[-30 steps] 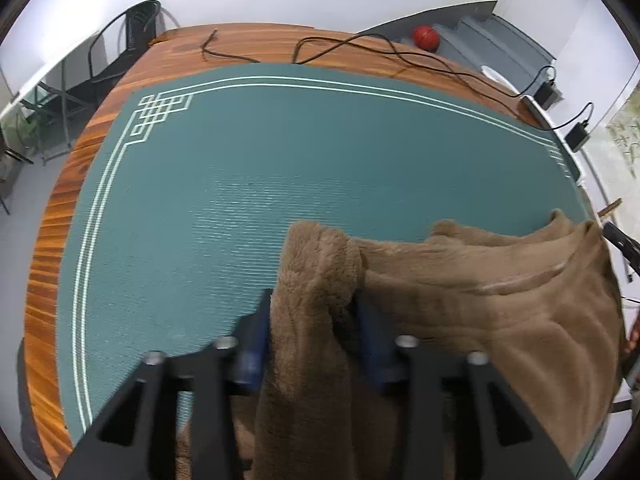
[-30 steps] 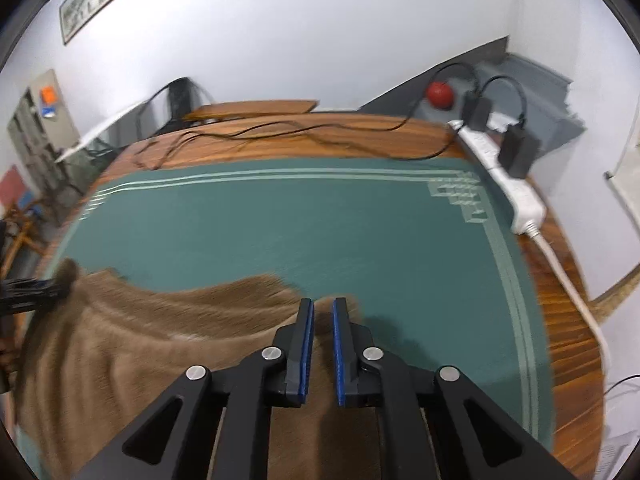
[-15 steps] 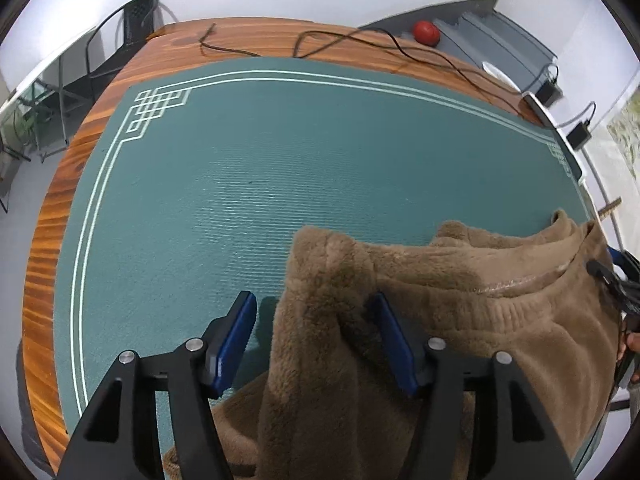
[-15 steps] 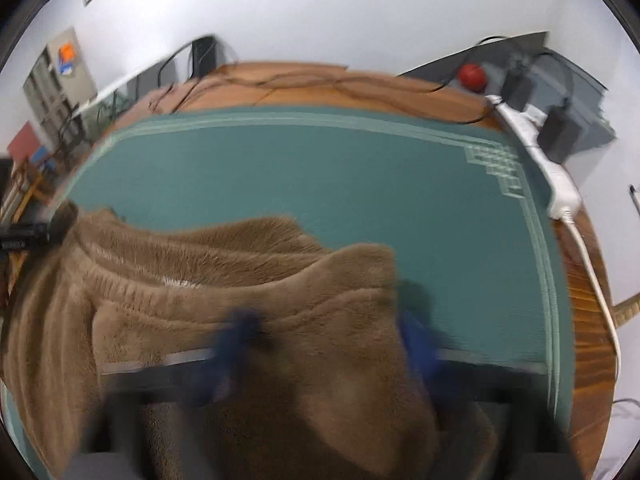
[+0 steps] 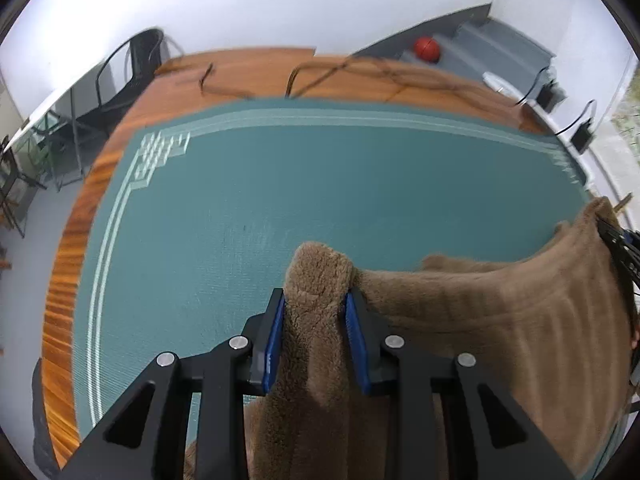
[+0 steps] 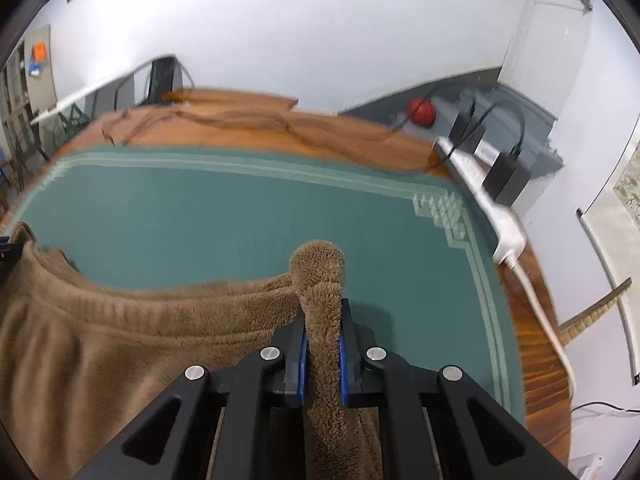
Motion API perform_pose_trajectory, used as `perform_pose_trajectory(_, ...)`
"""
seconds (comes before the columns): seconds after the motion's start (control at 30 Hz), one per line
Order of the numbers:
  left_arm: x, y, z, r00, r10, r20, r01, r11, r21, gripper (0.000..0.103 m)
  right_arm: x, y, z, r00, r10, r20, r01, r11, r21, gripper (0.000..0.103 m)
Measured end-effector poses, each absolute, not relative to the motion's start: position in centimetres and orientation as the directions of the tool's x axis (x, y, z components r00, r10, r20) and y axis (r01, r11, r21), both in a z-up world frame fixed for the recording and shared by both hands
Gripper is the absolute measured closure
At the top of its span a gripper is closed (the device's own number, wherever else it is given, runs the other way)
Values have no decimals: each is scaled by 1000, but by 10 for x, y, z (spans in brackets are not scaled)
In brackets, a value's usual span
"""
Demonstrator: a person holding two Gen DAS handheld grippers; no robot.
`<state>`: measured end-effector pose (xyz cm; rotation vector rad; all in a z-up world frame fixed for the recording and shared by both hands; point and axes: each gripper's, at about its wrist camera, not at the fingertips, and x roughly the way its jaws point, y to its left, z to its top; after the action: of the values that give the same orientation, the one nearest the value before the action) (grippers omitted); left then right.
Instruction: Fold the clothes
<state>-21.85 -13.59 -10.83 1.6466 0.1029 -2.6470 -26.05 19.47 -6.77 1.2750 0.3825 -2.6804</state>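
Each gripper, left (image 5: 316, 312) and right (image 6: 322, 328), was clenched on a bunched corner of the brown garment (image 6: 100, 336), stretched above the green mat (image 5: 280, 192).

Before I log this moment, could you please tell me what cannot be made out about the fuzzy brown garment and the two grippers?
- Fuzzy brown garment: its type and lower part, cut off by the bottom edge in both views and covered by the gripper frames.
- Left gripper: fingertip contact, buried in the pile.
- Right gripper: seen from the left wrist only as a dark sliver at the frame edge.
- Dark cables on the wooden table: smeared by motion blur.
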Motion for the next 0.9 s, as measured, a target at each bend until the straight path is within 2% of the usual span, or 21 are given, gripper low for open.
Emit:
perform_pose_trajectory(0.1, -216, -138, -104, -452, -10, -892, 73, -997, -25, 62, -264, 196, -88, -580, -30, -814, 245, -959, -140, 91)
perform_pose_trajectory(0.17, -212, -142, -98, -459, -31, -888, 91, -996, -12, 50, -265, 201, -87, -577, -42, -816, 235, -965, -116, 87)
perform_pose_trajectory(0.23, -208, -146, -93, -467, -52, -883, 109, -994, 1, 25, -266, 205, -85, -570, -36, -821, 219, -970, -110, 67)
perform_pose_trajectory(0.27, -206, -148, -90, -470, -62, -881, 118, -993, 7, 23, -267, 208, -83, -567, -27, -823, 208, -972, -111, 59)
perform_pose_trajectory(0.3, -204, -149, -87, -473, -73, -878, 127, -992, 14, 23, -267, 213, -79, -570, -26, -821, 196, -975, -105, 43)
perform_pose_trajectory(0.33, -202, -151, -84, -476, -83, -875, 136, -990, 20, 23, -266, 218, -75, -572, -26, -820, 184, -978, -98, 37)
perform_pose_trajectory(0.47, -190, -157, -68, -502, -128, -855, 165, -985, 51, 23, -244, 232, -44, -616, -72, -784, 174, -984, -47, 36)
perform_pose_trajectory(0.53, -172, -152, -52, -533, -140, -834, 156, -986, 66, 23, -226, 233, -31, -625, -121, -771, 206, -979, -13, 26)
perform_pose_trajectory(0.7, -128, -129, -33, -578, -58, -814, 51, -998, 35, 21, -176, 229, -21, -612, -226, -758, 291, -955, 50, 24)
perform_pose_trajectory(0.9, -112, -108, -76, -501, -42, -865, 8, -999, 44, 22, -162, 229, -60, -526, -231, -818, 315, -947, 65, 24)
